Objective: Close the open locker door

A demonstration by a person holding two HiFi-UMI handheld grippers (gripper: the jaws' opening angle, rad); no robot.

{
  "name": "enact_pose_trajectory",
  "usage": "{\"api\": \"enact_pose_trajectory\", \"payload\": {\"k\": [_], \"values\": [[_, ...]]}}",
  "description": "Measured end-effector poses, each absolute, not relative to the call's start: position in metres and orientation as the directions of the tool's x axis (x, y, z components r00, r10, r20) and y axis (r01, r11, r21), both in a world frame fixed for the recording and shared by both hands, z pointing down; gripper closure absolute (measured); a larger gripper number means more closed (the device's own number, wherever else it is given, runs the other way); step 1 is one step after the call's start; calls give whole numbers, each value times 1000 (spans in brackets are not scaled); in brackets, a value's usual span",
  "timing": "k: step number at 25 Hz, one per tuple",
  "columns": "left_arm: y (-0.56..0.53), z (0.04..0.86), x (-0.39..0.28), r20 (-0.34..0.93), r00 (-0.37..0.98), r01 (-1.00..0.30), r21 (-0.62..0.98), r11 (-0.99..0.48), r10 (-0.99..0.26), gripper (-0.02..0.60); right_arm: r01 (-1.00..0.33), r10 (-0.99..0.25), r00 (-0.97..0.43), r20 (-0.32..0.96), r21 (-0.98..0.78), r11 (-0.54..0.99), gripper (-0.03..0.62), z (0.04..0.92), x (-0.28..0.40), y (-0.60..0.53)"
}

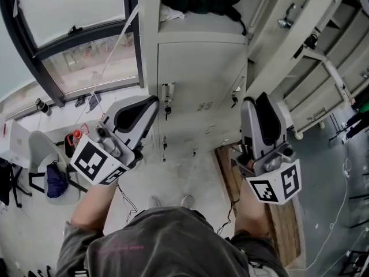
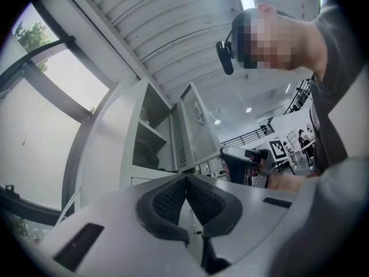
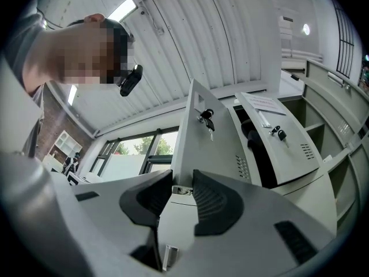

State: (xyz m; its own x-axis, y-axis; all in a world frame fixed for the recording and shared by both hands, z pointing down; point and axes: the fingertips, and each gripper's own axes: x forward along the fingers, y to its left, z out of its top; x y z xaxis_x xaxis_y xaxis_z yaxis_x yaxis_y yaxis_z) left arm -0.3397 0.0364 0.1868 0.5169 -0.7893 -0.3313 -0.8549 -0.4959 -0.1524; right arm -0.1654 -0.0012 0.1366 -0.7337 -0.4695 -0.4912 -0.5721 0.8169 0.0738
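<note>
- The open locker door (image 3: 199, 146) juts toward the person from the locker (image 1: 202, 68) ahead, with keys (image 3: 206, 119) hanging in its lock. A second door (image 3: 282, 154) stands ajar further right.
- The right gripper (image 3: 180, 179) has its jaws spread and holds nothing. The door's near edge lines up with the gap, but contact cannot be told.
- The left gripper (image 2: 185, 180) is pinched together on nothing.
- The person would do best to push flat on the door beside the lock, clear of the keys, and follow the hinge's arc until it seats.

A dark-framed window (image 1: 75, 33) fills the upper left. The grey floor (image 1: 190, 175) carries a wooden board (image 1: 229, 175) at its right side and a pale chair (image 1: 39, 149) at its left.
</note>
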Motion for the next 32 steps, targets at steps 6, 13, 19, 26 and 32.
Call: {"api": "enact_pose_trajectory", "payload": {"k": [6,13,19,26,32], "values": [[38,189,-362,-337,489,-871,-141,-470,-804,566,-577,-462,-740,-488,108,810,477,136,-192,-1],[36,191,-386,-343,457,-888,-131,-440,-821,566,-558,-441,-752,-489,117,821,480,136,-220,-4],[35,193,-402,-348,434,-900,-128,-416,-831,566,-548,-429,-758,-491,123,827,484,137,-239,-9],[32,193,-418,-352,413,-910,-122,-396,-840,566,-522,-409,-770,-490,114,845,487,136,-258,-15],[29,194,-428,-354,400,-916,-118,-384,-846,566,-501,-389,-782,-487,120,857,487,135,-273,-19]]}}
